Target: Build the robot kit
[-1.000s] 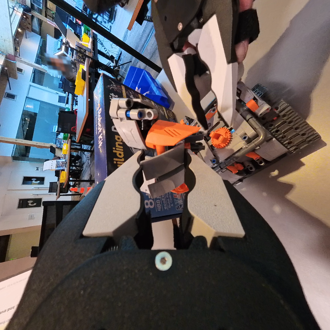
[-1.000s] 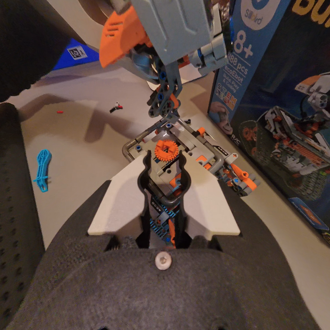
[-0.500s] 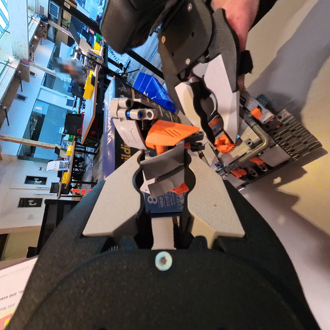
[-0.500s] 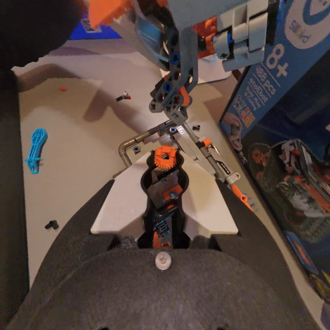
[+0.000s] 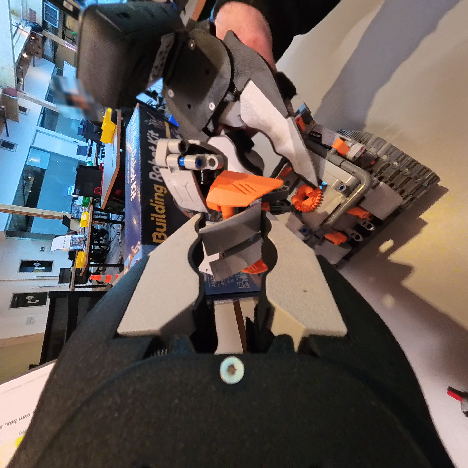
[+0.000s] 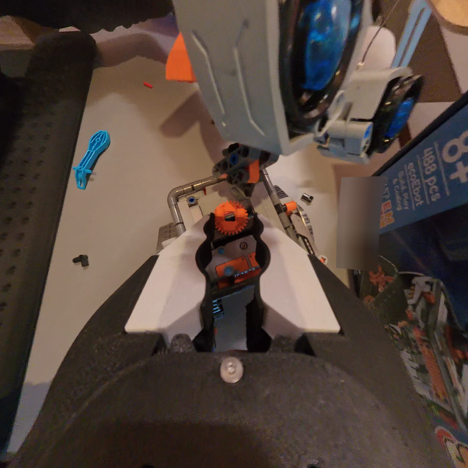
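Observation:
My left gripper [image 5: 231,222] is shut on a grey and orange toy robot head [image 5: 231,243] and holds it in the air. In the right wrist view the head [image 6: 240,76] hangs close overhead, and its dark neck beam [image 6: 238,167] is just above the tracked robot base [image 6: 182,202]. The base [image 5: 367,197] stands on the beige table [image 6: 126,228]. My right gripper [image 6: 233,219] is down over the base, and an orange gear [image 6: 230,217] sits between its white fingertips, which stand apart. The right gripper also shows in the left wrist view [image 5: 278,141], held by a hand.
A dark blue kit box [image 6: 430,177] stands to the right of the base, and behind it in the left wrist view [image 5: 147,190]. Loose on the table are a blue plastic tool [image 6: 91,159], a black connector [image 6: 81,259], a red pin [image 6: 147,84] and a small sleeve [image 6: 307,197]. Across from one pair of fingers to the other is roughly 8 cm. The left gripper is farther from the black connector [image 6: 81,259], some 30 cm, than the right, some 20 cm.
My right gripper has moved down and forward over the base, so the gear now sits between its fingertips. The head has come closer to the base. The left gripper's hold is unchanged.

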The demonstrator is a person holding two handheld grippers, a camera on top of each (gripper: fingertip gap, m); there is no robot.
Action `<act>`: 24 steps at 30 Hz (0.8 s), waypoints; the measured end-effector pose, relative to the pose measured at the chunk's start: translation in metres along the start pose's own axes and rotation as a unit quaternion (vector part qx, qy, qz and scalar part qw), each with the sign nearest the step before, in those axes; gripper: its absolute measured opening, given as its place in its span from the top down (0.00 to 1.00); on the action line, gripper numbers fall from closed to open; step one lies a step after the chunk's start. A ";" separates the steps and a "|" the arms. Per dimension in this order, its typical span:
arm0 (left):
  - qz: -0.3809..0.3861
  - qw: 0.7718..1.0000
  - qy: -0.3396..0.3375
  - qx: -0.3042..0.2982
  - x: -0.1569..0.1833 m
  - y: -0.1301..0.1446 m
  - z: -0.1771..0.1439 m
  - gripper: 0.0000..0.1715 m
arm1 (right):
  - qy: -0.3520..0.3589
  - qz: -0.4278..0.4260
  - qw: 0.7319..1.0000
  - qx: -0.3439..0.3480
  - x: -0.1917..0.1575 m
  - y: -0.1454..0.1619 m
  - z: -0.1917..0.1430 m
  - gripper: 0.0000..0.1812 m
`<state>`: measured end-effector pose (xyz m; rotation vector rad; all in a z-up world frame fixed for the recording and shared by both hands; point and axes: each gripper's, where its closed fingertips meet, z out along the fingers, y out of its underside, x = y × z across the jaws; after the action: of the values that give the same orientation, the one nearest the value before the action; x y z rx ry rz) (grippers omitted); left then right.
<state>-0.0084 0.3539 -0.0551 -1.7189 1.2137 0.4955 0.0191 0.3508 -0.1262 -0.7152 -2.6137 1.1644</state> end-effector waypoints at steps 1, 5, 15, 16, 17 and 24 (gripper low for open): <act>0.003 1.000 0.002 0.000 0.002 -0.001 0.000 0.75 | 0.007 0.000 1.000 0.009 -0.001 -0.001 -0.004 0.83; 0.024 1.000 0.012 -0.003 0.010 -0.006 0.006 0.75 | 0.028 0.009 0.999 0.033 -0.001 0.000 -0.020 0.82; 0.134 0.988 0.031 -0.063 0.025 -0.001 0.014 0.76 | 0.045 0.006 0.998 0.053 0.000 0.005 -0.029 0.81; 0.144 0.987 0.032 -0.064 0.026 -0.002 0.015 0.76 | 0.046 0.004 0.998 0.052 0.000 0.004 -0.028 0.81; 0.153 0.986 0.031 -0.066 0.027 -0.003 0.016 0.76 | 0.044 0.001 0.998 0.051 -0.001 0.003 -0.028 0.81; 0.195 0.979 0.023 -0.062 0.026 -0.006 0.022 0.76 | 0.041 -0.021 0.997 0.063 -0.012 -0.009 -0.031 0.83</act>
<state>0.0121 0.3601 -0.0822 -1.6030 1.5938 0.7824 0.0373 0.3600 -0.0981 -0.6660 -2.4508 1.2484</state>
